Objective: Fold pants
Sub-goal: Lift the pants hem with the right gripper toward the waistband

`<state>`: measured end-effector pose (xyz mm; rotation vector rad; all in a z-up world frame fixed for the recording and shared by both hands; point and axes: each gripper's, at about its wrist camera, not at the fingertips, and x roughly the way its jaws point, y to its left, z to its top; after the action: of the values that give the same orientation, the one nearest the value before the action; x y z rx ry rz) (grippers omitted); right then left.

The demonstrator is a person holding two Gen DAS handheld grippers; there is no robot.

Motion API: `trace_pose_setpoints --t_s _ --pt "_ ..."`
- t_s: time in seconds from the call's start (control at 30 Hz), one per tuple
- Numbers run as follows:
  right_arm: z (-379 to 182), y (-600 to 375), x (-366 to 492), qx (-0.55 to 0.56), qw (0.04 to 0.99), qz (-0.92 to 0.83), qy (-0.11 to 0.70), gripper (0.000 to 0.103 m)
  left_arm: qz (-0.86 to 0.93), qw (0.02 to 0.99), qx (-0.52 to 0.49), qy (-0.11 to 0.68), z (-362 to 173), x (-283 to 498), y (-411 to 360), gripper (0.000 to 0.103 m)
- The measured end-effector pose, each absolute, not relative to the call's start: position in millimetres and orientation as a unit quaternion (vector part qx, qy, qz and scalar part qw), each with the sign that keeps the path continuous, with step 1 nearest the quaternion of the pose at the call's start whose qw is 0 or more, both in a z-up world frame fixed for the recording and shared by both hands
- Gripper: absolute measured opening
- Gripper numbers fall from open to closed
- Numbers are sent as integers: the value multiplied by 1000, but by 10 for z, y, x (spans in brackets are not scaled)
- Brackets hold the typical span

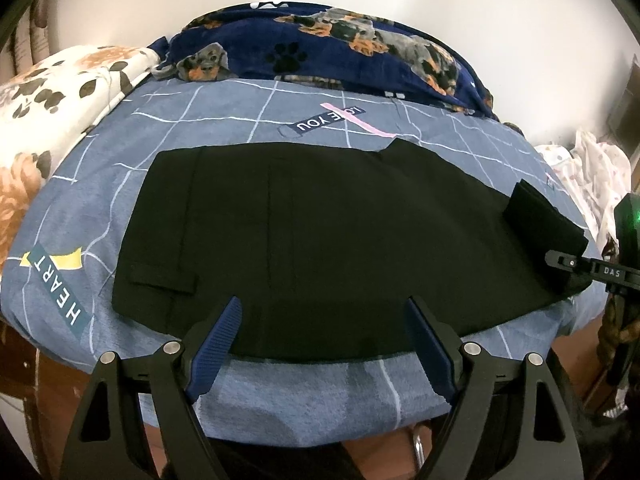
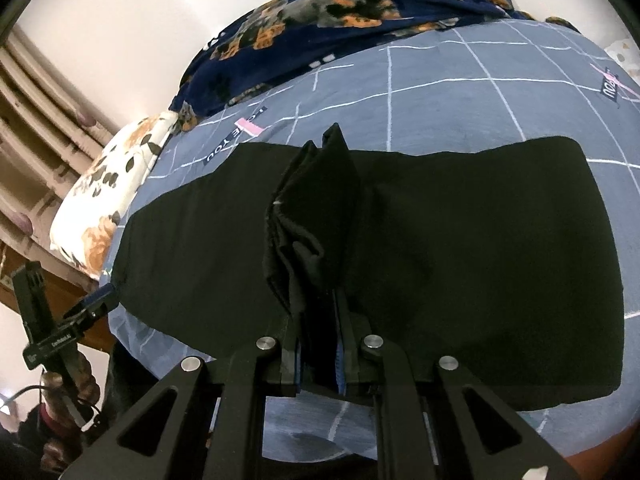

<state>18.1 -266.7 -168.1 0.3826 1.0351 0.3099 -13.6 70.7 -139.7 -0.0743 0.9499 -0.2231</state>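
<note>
Black pants [image 1: 304,232] lie flat across the blue checked bedspread [image 1: 280,396], waistband and back pocket toward the left. My left gripper [image 1: 324,344] hovers open over their near edge, nothing between its blue pads [image 1: 218,344]. At the right, my right gripper [image 1: 568,264] holds a lifted bunch of the leg end. In the right wrist view my right gripper [image 2: 318,340] is shut on that bunched fold of the pants [image 2: 316,216], which stands up above the flat cloth [image 2: 480,260].
A navy dog-print blanket [image 1: 320,48] is heaped along the bed's far side. A floral pillow [image 1: 52,112] lies at the left and a pale printed cloth [image 1: 584,176] at the right. The bed's near edge drops to a brown floor [image 2: 600,452].
</note>
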Motion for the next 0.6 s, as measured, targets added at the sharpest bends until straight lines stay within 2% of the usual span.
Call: trace_pose_setpoints --t_s 0.6 --pt "-1699 -2481 224 162 839 154 496 13 -111 879 -34 462 -1428 -133 708 83"
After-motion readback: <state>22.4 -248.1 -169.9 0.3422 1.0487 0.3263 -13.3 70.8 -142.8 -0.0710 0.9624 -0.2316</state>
